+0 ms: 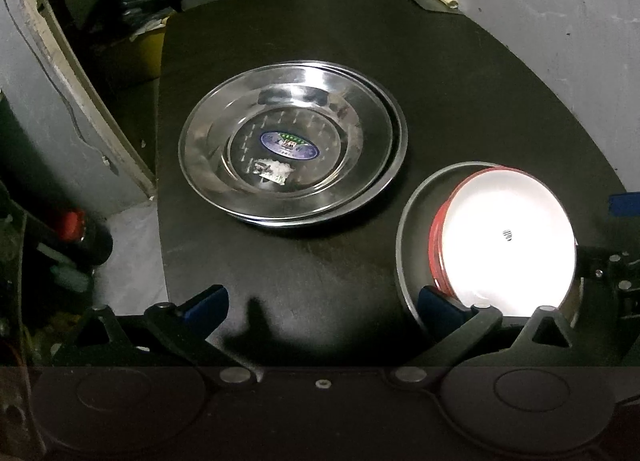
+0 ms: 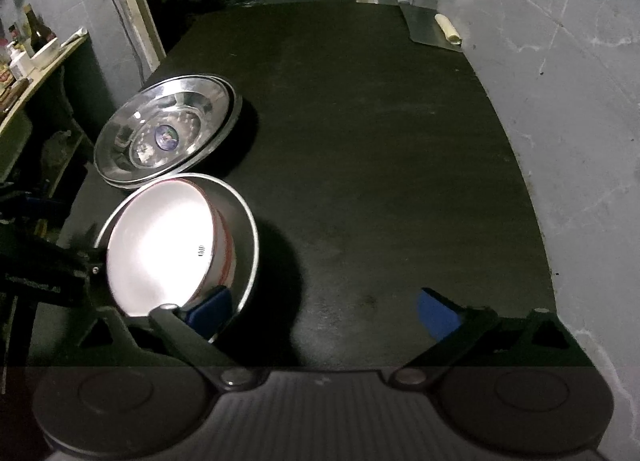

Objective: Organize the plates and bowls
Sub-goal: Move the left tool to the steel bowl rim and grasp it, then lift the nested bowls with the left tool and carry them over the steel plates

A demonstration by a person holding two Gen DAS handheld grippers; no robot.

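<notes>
On the dark desk [image 1: 304, 261] two nested steel plates [image 1: 292, 149] lie flat near the left edge, with a red-rimmed white bowl [image 1: 508, 245] tilted inside a steel bowl [image 1: 408, 245] just beside them. Both the left claw [image 1: 320, 301] and right claw [image 2: 324, 309] gape wide, gripping nothing. Best to nudge the white bowl level so it seats squarely, watching the slippery steel.

Dim, rough home kitchen corner, dark worktop [image 2: 360, 181] against patchy grey plaster wall [image 2: 560, 101], cleaver [image 2: 428, 27] at the far edge, stacked steel plates [image 1: 292, 149], side shelf [image 2: 36, 65] crowded with bottles [image 2: 36, 31] and a bowl [image 2: 46, 53]
</notes>
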